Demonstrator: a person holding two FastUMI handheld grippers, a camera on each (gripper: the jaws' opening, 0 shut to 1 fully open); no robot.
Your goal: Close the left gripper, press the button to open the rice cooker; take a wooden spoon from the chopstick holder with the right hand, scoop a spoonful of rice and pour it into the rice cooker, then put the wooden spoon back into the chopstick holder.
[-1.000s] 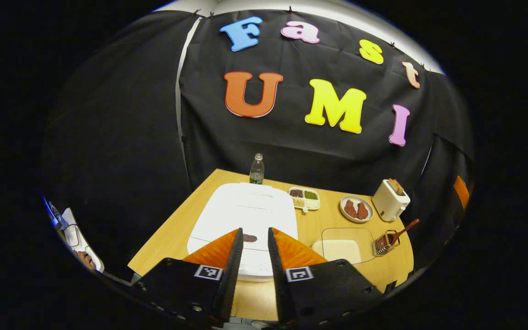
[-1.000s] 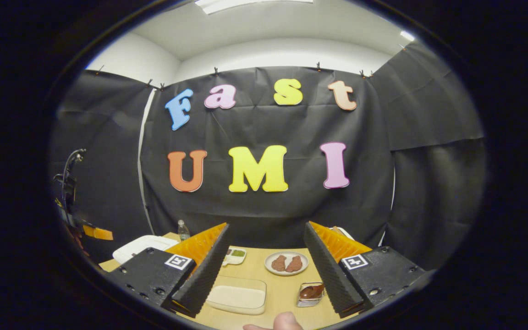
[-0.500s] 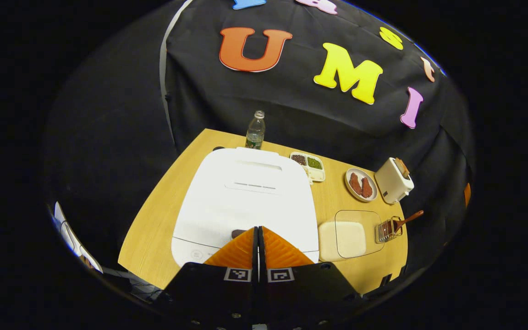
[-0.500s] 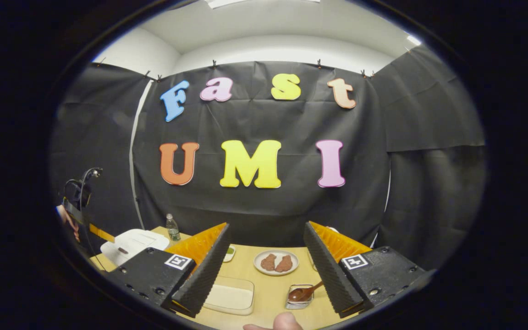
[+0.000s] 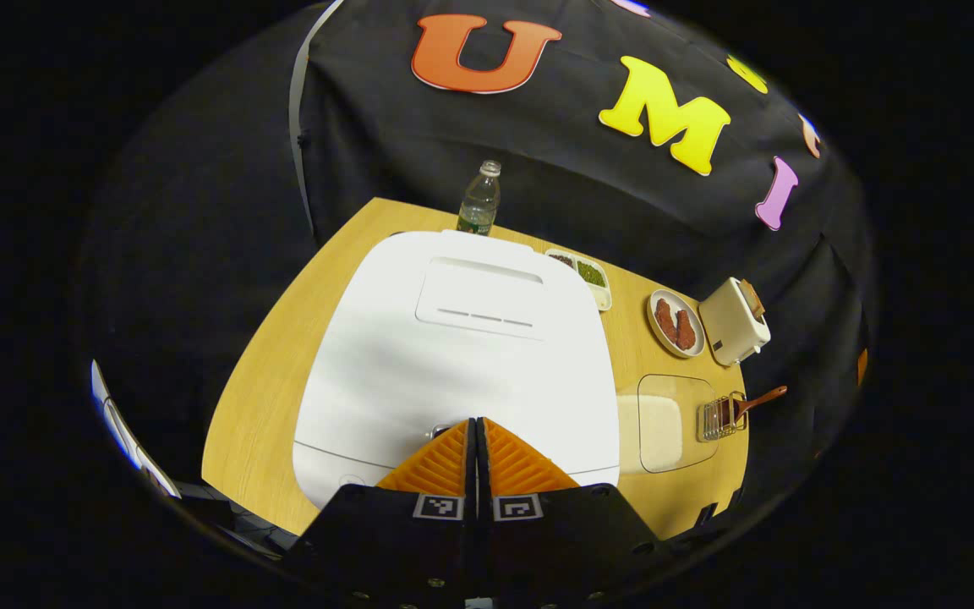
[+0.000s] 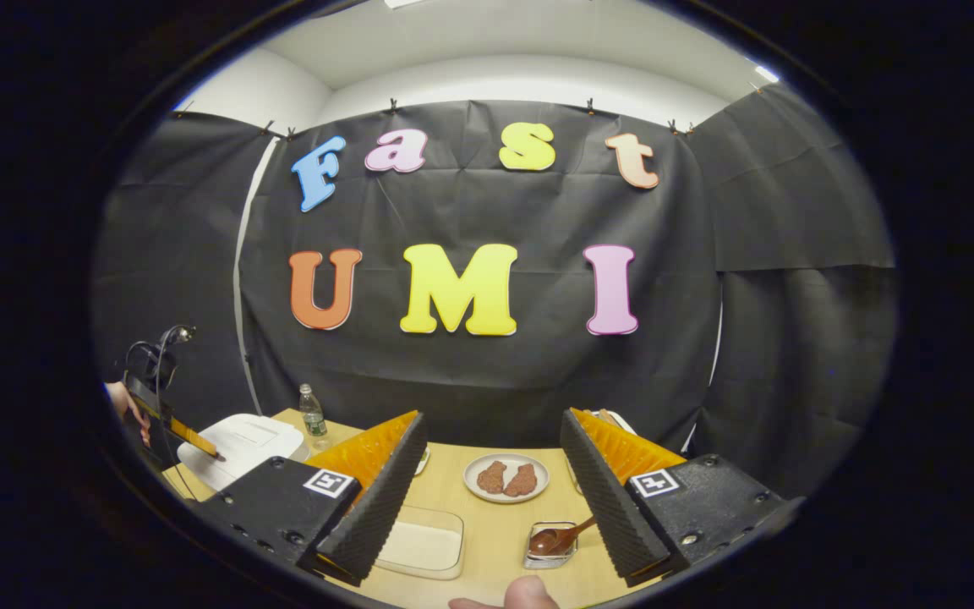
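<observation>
The left gripper point(image 5: 477, 420), now fully closed and holding nothing, has come down onto the button at the front of the rice cooker point(image 5: 453, 355); the lid is still shut. The right gripper point(image 6: 491, 474) waits wide open and empty above the wooden spoon point(image 6: 561, 538) in its holder point(image 6: 548, 554).

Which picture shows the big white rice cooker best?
The left gripper view: the rice cooker appears from above, lid closed, with the shut left gripper at its front edge. The right gripper view shows it small and far off, partly hidden behind a finger.
</observation>
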